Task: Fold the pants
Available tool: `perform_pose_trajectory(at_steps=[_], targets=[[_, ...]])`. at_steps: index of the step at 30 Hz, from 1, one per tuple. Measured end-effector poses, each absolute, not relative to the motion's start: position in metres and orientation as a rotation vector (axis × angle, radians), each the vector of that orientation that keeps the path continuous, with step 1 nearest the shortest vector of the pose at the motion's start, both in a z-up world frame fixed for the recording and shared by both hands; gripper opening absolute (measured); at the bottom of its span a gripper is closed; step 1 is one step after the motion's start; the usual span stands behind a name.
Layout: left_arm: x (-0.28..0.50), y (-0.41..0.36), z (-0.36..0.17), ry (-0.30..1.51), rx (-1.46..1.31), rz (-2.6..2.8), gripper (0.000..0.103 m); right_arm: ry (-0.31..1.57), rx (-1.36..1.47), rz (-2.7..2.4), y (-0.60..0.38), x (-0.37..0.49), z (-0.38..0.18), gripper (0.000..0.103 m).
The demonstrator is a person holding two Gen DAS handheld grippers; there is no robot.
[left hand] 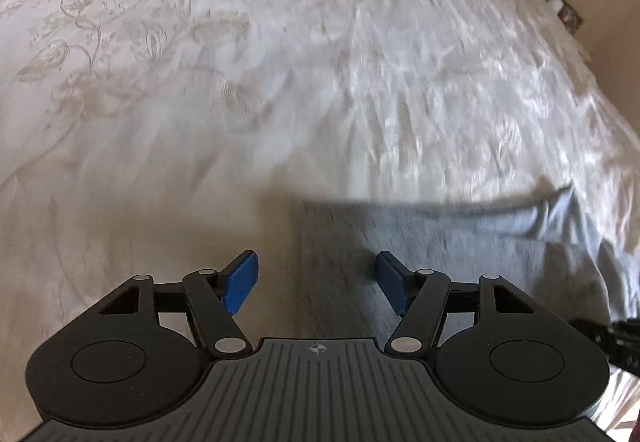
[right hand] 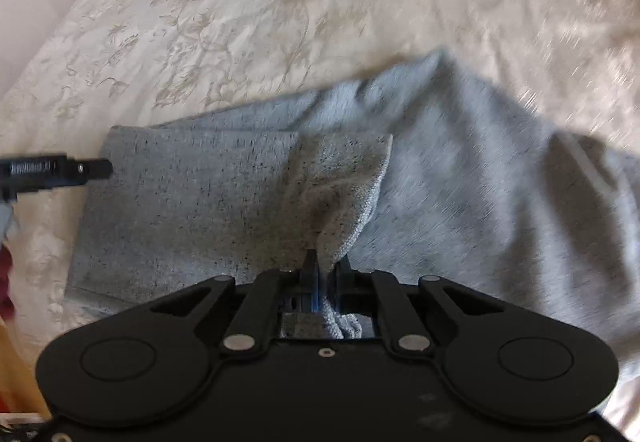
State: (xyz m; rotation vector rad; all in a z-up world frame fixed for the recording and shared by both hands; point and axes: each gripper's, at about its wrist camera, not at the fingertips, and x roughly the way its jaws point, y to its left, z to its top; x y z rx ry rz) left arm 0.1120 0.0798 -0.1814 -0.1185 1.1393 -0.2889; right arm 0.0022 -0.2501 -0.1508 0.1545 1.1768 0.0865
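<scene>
Lying spread over a cream bedspread (right hand: 280,2) with a faint woven flower pattern: heather-grey knit pants (right hand: 200,202), partly folded, one flat rectangular panel toward the left of the right wrist view and looser, rumpled cloth running off to the right. Pinched between the closed jaws of the right gripper (right hand: 324,282): a bunch of the grey fabric, pulled up into a tented ridge that rises from the flat panel to the fingertips, with a bit of cloth showing behind the jaws too. Clenched tight, blue pad just visible against the cloth. Blurred at the right half of that view, so folds there hard to read.

Hovering over the left edge of the same garment: the left gripper (left hand: 316,280), blue pads (left hand: 240,282) spread well apart, nothing between them. Below the gap, the straight edge of the grey cloth, with bare bedspread under the left pad and grey fabric under the right one. Not touching the cloth, as far as can be told.

Poking in at the left edge of the right wrist view, just beside the corner of the flat panel: a black finger of the left gripper. Seen at the far right of the left wrist view: a black part of the other tool.
</scene>
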Motion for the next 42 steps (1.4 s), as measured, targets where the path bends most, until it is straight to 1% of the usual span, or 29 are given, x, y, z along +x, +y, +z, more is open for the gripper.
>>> perform_pose_trajectory(at_steps=[2,5,9,11,12,15,17,19,23,26,27,30,33,36,38,42], targets=[[0.114,0.081,-0.175,1.123,-0.107,-0.298,0.063,1.194,0.144,0.073,-0.250,0.005,-0.148,0.008],[0.109,0.083,-0.173,1.116,-0.099,-0.308,0.064,1.266,0.175,0.052,-0.248,0.015,-0.164,0.008],[0.098,0.080,-0.197,1.186,0.014,-0.285,0.065,1.288,0.225,0.025,-0.255,0.014,-0.173,0.010],[0.092,0.081,-0.211,1.214,0.058,-0.284,0.070,1.286,0.247,0.017,-0.257,0.014,-0.174,0.011],[0.089,0.081,-0.213,1.199,0.076,-0.296,0.071,1.286,0.252,0.015,-0.257,0.015,-0.175,0.012],[0.083,0.080,-0.204,1.173,0.116,-0.313,0.070,1.282,0.255,0.010,-0.260,0.014,-0.176,0.012],[0.073,0.087,-0.190,1.132,0.076,-0.328,0.070,1.281,0.254,0.004,-0.261,0.012,-0.175,0.013],[0.059,0.089,-0.183,1.131,0.053,-0.364,0.070,1.279,0.259,-0.002,-0.262,0.011,-0.174,0.013],[0.023,0.084,-0.187,1.174,0.113,-0.463,0.070,1.272,0.269,-0.017,-0.263,0.005,-0.172,0.014],[0.005,0.081,-0.210,1.272,0.185,-0.463,0.070,1.266,0.265,-0.025,-0.260,0.003,-0.170,0.015],[0.001,0.080,-0.214,1.278,0.201,-0.453,0.070,1.264,0.263,-0.028,-0.259,0.002,-0.169,0.016],[-0.004,0.080,-0.201,1.250,0.169,-0.463,0.070,1.253,0.261,-0.051,-0.260,-0.003,-0.163,0.019],[-0.001,0.081,-0.177,1.184,0.091,-0.501,0.070,1.237,0.265,-0.097,-0.264,-0.010,-0.155,0.024],[0.007,0.076,-0.156,1.095,0.057,-0.537,0.070,1.209,0.278,-0.169,-0.270,-0.024,-0.146,0.026],[0.020,0.069,-0.154,1.074,0.039,-0.540,0.071,1.178,0.297,-0.204,-0.274,-0.036,-0.137,0.026],[0.047,0.055,-0.173,1.087,0.051,-0.499,0.071,1.118,0.325,-0.246,-0.277,-0.060,-0.121,0.026]])
